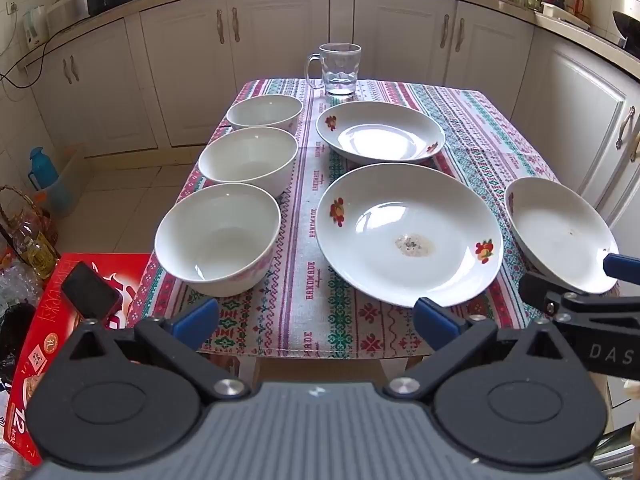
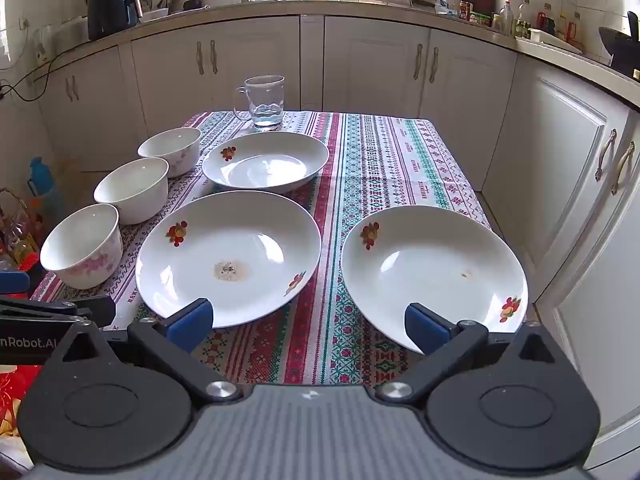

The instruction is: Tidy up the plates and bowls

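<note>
Both the left gripper (image 1: pixel 316 318) and right gripper (image 2: pixel 308 320) are hovering spread wide and empty over the near edge of the table (image 2: pixel 360 360), where three bowls (image 1: pixel 218 236) are sitting along the left beside three floral plates (image 2: pixel 228 256) and a glass mug (image 1: pixel 340 68).

3 bowls (image 1: pixel 218 236) line the table's (image 2: pixel 400 152) left side; 3 plates (image 2: pixel 228 256) lie right; mug (image 1: pixel 340 68) behind.
</note>
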`<state>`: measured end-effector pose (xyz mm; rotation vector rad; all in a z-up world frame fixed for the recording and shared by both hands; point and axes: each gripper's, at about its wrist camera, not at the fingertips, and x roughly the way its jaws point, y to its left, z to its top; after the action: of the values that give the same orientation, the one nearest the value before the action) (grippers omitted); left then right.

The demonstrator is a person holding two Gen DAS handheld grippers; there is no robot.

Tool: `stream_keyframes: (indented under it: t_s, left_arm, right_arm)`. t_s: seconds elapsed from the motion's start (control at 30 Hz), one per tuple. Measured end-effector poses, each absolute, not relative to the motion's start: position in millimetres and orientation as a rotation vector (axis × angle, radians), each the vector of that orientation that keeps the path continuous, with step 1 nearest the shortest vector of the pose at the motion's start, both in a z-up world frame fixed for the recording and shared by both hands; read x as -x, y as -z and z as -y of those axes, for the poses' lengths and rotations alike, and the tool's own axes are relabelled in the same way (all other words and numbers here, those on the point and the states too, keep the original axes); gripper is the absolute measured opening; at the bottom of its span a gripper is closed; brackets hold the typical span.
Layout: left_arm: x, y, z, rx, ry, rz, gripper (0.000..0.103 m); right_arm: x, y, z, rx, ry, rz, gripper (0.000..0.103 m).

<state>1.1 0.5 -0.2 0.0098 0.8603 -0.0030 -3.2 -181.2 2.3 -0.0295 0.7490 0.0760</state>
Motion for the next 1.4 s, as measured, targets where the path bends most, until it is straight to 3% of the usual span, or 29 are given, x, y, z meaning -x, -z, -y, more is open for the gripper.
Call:
stream_keyframes:
  t_s: [1.4]
  left_arm:
    - [-0.6,-4.7,1.4,-0.016,-0.004,-0.838,0.102]
  right_arm:
    - [5.6,-10.4,179.6,0.046,-0.075,-0.732,0.103]
